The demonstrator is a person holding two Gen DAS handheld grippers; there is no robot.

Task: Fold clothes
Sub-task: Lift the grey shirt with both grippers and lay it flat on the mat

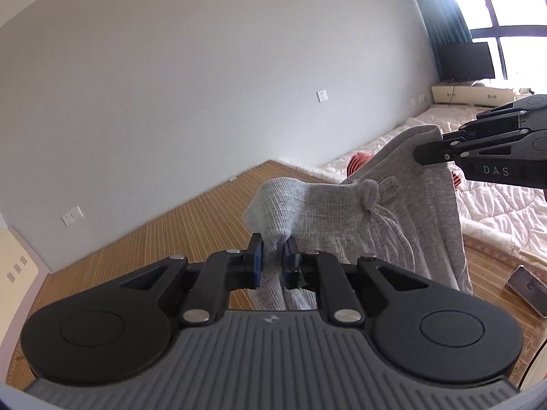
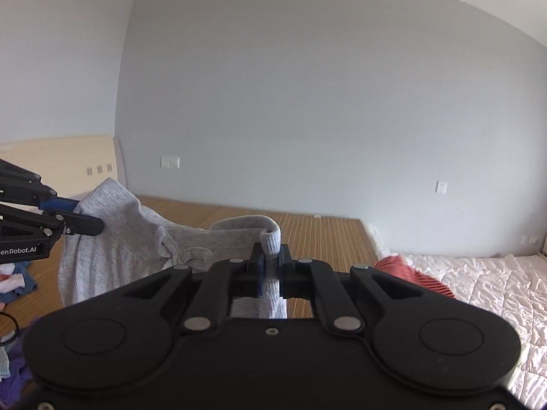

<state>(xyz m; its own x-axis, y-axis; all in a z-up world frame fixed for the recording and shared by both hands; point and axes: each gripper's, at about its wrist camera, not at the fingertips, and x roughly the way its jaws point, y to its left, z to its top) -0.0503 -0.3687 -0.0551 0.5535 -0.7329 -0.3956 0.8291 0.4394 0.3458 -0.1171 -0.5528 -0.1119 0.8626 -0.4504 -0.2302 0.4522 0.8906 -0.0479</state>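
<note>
A grey knit garment with a drawstring waistband hangs in the air, stretched between both grippers above the bamboo mat. My left gripper is shut on one end of the waistband. My right gripper is shut on the other end; the garment sags between them with the tied drawstring at mid-span. In the left wrist view the right gripper pinches the fabric's far corner. In the right wrist view the left gripper holds the far corner. The lower part of the garment is hidden.
A bamboo mat covers the bed near the grey wall. A pink quilt lies to the right with a red striped garment on it. A pile of other clothes lies at the left. A dark flat device lies on the mat.
</note>
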